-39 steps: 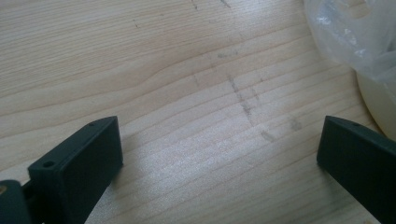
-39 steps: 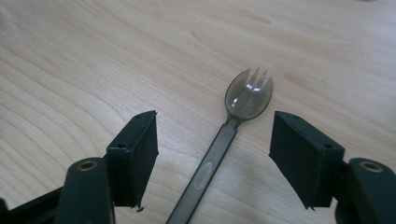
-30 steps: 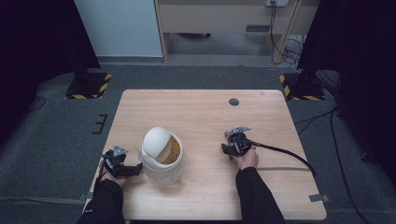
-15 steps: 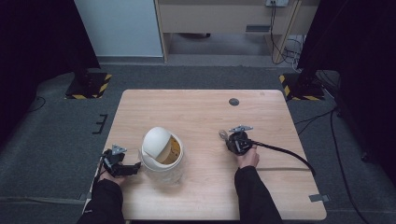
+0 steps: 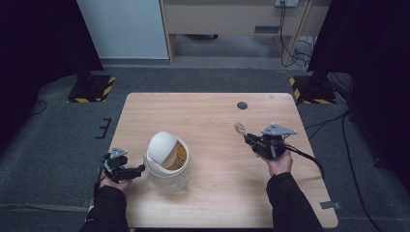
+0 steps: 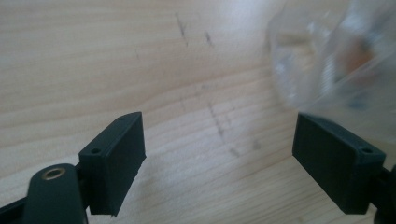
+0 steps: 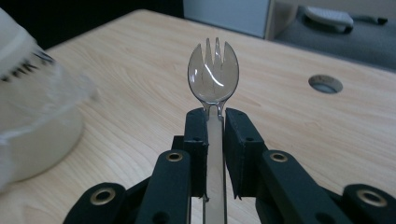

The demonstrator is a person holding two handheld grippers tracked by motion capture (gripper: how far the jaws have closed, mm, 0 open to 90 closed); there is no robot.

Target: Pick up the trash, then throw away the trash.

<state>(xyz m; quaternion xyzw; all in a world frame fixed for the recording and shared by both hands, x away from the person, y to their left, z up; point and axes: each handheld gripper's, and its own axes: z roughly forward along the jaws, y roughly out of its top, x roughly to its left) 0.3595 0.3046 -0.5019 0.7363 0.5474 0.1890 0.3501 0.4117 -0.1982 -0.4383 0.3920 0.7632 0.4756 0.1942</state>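
A clear plastic tub (image 5: 167,162) with a white domed lid (image 5: 161,146) tipped open stands at the table's front left, with yellowish food inside; it also shows blurred as the tub (image 6: 327,70) and the tub (image 7: 32,107). My left gripper (image 5: 141,168) lies just left of it, open; its jaws have just been closing, and only bare wood lies between them (image 6: 217,140). My right gripper (image 5: 247,138) is shut on the handle of a clear plastic spork (image 7: 214,77), held above the table with its head (image 5: 239,128) pointing away.
The wooden table (image 5: 208,116) has a round cable hole (image 5: 242,105) near its far right. A black cable (image 5: 309,159) trails from the right gripper over the table's right edge. Grey carpet surrounds the table.
My right gripper has risen off the table with the spork clamped in it and shifted slightly right. The left hand has stayed beside the tub.
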